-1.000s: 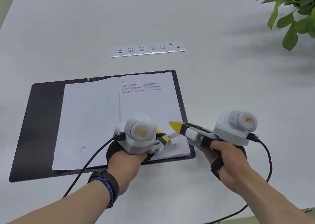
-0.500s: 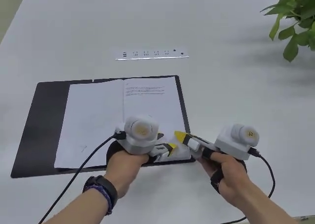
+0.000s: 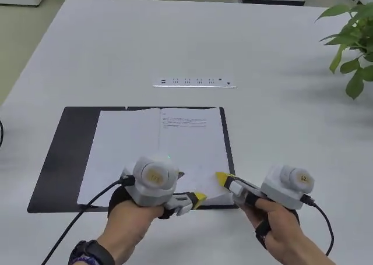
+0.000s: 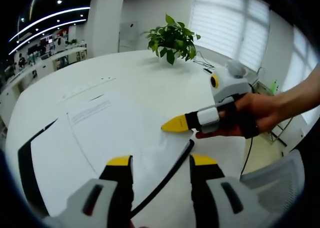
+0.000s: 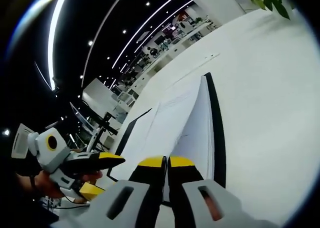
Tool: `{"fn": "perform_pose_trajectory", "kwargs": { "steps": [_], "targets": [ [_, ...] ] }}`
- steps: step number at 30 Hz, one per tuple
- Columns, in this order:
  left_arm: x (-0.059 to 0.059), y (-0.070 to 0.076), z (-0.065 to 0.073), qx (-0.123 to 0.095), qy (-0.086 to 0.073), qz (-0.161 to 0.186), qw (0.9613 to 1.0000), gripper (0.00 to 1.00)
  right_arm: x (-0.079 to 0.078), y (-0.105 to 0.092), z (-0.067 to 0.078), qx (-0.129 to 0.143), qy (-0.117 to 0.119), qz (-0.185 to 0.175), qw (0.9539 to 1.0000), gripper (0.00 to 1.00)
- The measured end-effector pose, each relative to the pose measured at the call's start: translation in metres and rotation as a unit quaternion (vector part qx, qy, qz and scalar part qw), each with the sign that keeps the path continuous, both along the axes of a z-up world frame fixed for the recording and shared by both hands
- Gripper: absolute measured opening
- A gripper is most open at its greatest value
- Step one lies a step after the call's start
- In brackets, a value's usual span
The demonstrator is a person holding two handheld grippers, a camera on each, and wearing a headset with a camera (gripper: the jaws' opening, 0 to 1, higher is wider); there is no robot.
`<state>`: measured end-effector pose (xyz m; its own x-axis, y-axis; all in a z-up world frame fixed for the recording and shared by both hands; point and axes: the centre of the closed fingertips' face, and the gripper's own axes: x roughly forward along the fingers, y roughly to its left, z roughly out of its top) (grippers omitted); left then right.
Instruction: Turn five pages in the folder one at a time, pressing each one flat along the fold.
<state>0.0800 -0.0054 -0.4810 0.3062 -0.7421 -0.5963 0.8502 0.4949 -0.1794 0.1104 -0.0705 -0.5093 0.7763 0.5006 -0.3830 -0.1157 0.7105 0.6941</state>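
The black folder (image 3: 61, 160) lies open on the white table, with white pages (image 3: 125, 154) on both sides; the right page (image 3: 192, 148) has a few printed lines near its top. At the folder's near right corner, my left gripper (image 3: 192, 201) is open, and its yellow-tipped jaws (image 4: 161, 160) straddle the folder's corner edge (image 4: 170, 173). My right gripper (image 3: 222, 179) is shut, its yellow tips (image 5: 167, 162) low over the right page's near corner (image 5: 195, 123). I cannot tell if paper is pinched between them. The right gripper (image 4: 176, 124) reaches in just ahead of the left jaws.
A white power strip (image 3: 195, 82) lies beyond the folder. A potted plant (image 3: 352, 49) stands at the table's far right. Cables trail from both grippers toward the near edge. A grey chair (image 4: 280, 188) stands beside the table.
The head camera has tilted up, so everything sits lower in view. Both grippers stay at the folder's near right corner, drawn slightly toward its near edge.
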Motion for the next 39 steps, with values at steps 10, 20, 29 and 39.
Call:
{"fn": "perform_pose_trajectory", "kwargs": {
  "steps": [10, 20, 29, 39],
  "targets": [
    [-0.011, 0.017, 0.012, 0.005, -0.008, 0.008, 0.9999, 0.49, 0.001, 0.000, 0.009, 0.004, 0.002, -0.008, 1.0000, 0.00],
    [-0.023, 0.031, 0.020, 0.006, -0.005, 0.010, 0.9999, 0.54, 0.001, 0.005, 0.021, 0.011, -0.002, -0.015, 0.9998, 0.00],
    [-0.024, 0.047, 0.034, 0.001, -0.018, 0.021, 0.9996, 0.56, 0.009, 0.014, 0.033, 0.023, -0.013, -0.025, 0.9993, 0.00],
    [-0.033, 0.069, 0.038, -0.001, -0.023, 0.035, 0.9991, 0.57, 0.014, 0.044, 0.045, 0.033, -0.023, -0.012, 0.9991, 0.00]
  ]
}}
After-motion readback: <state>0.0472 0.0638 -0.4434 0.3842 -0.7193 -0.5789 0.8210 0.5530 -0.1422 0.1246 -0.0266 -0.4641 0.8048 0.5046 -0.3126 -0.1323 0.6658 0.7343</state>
